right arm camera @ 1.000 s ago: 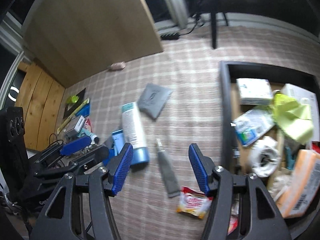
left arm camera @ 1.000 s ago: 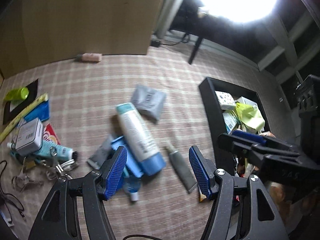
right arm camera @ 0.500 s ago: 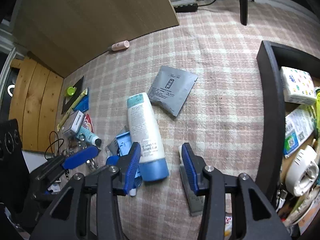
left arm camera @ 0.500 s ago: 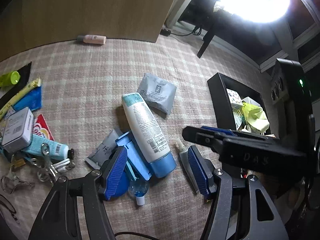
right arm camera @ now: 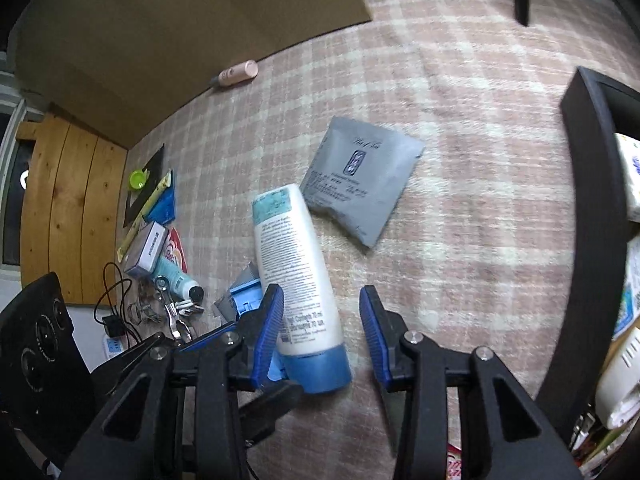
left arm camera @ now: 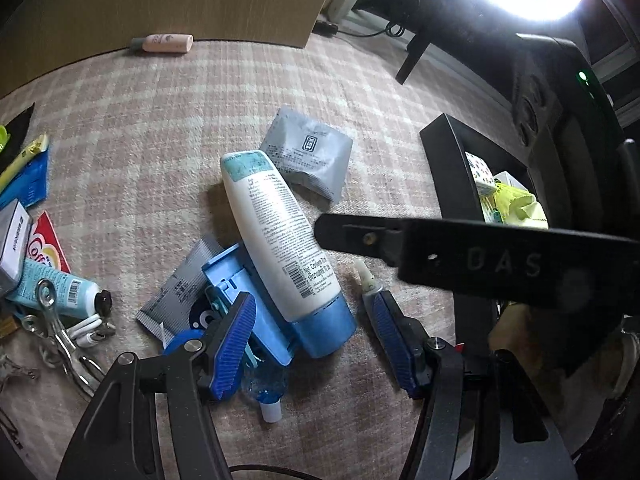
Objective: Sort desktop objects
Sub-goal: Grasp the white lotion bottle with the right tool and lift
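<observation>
Both hand-held grippers have dropped toward the pile. Right hand-held gripper [right arm camera: 322, 330] is closing around the tube [right arm camera: 298, 280], pads not yet pressing. Left hand-held gripper [left arm camera: 312, 340] stays released; a pick-up for sorting looks imminent.

2 tubes [left arm camera: 280, 240], 1 grey sachet [left arm camera: 310, 158], 1 bin [left arm camera: 452, 184]

Left tongs [left arm camera: 316, 336]: black plastic frame, ribbed blue pads, silver screws at the pivots, thin black cable below. Right tongs [right arm camera: 322, 332]: same build. In the left view the right tongs' black side plate reads "DAS"; green LED on its housing.
</observation>
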### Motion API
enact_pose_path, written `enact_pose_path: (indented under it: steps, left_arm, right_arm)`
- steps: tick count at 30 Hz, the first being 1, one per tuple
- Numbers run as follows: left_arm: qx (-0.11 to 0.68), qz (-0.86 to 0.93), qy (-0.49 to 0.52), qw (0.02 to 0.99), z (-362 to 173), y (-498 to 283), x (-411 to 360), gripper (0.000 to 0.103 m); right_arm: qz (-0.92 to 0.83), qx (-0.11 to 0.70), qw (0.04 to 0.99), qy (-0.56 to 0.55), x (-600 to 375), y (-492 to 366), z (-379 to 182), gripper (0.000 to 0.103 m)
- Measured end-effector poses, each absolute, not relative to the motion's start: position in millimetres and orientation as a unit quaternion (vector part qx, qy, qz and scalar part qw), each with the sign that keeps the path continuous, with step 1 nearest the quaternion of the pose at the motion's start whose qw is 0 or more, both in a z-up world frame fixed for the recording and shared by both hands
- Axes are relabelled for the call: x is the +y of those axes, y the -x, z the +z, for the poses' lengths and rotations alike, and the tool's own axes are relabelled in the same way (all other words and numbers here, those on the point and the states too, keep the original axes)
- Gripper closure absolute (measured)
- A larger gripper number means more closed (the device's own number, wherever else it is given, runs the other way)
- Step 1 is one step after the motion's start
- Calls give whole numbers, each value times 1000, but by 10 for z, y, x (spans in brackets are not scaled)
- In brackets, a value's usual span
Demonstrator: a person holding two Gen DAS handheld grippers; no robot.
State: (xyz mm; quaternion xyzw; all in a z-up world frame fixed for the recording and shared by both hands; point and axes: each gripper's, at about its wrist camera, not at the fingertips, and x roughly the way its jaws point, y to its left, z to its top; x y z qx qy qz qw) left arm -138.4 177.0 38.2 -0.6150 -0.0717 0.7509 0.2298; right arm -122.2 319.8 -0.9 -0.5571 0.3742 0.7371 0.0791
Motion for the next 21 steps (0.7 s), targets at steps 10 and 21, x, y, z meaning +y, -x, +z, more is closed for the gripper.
enact_pose_path:
  steps: [10, 21]
  left_arm:
    - [-77, 742, 622, 238, 257, 1486, 1800, 44]
    - [-82, 739, 623, 242, 189, 1561, 1825, 47]
  right_arm:
    - [729, 370, 68, 572, 3144, 1364, -164, 64]
    - [721, 394, 58, 566, 3111, 1367, -265, 63]
